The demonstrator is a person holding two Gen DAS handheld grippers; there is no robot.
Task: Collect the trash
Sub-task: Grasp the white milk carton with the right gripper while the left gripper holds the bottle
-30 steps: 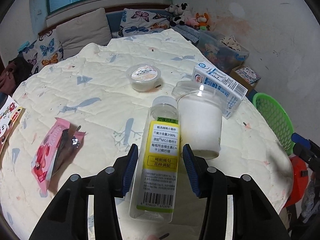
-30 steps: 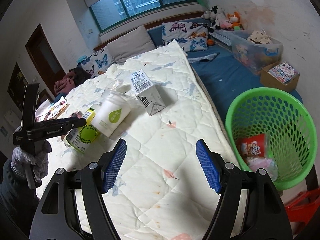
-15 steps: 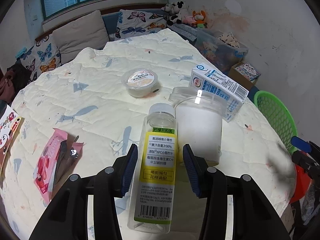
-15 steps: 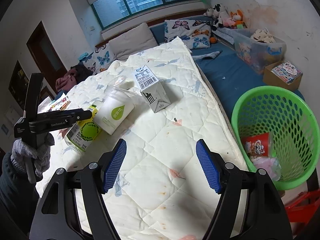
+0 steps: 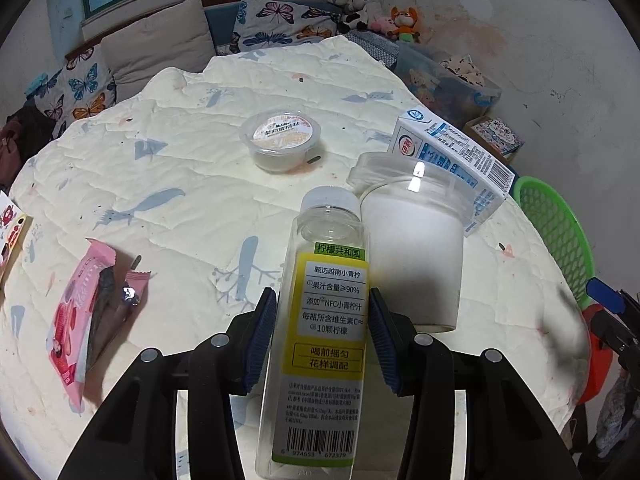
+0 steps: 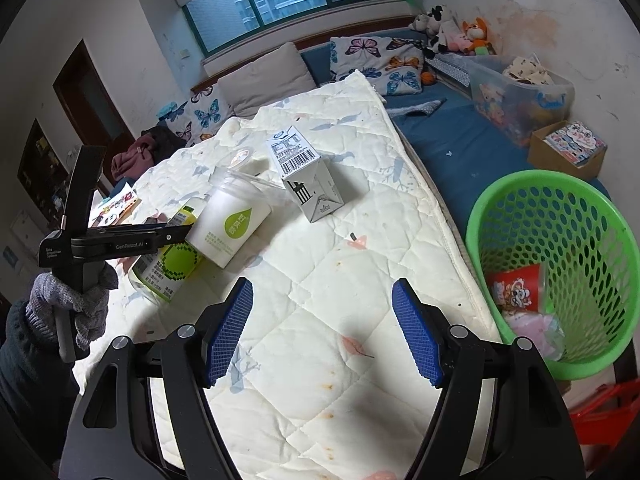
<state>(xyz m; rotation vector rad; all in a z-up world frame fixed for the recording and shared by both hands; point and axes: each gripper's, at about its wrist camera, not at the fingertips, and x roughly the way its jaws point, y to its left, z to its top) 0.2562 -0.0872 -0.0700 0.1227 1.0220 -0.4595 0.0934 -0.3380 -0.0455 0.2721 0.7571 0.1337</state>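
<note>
A clear plastic bottle with a yellow-green label and a white cap sits between the blue pads of my left gripper, which is shut on its body. In the right wrist view the bottle hangs tilted just over the quilt, gripped by a gloved hand's tool. Beside it lie a white cup on its side and a milk carton. My right gripper is open over bare quilt, holding nothing. The green basket stands to its right, off the bed.
A round lidded tub sits farther back on the quilt, and a pink wrapper lies at the left. The basket holds a red wrapper. Pillows, a toy bin and a cardboard box line the far side.
The left gripper keeps the same hold on the bottle and has only shifted slightly. The right gripper has stayed where it was, open.
</note>
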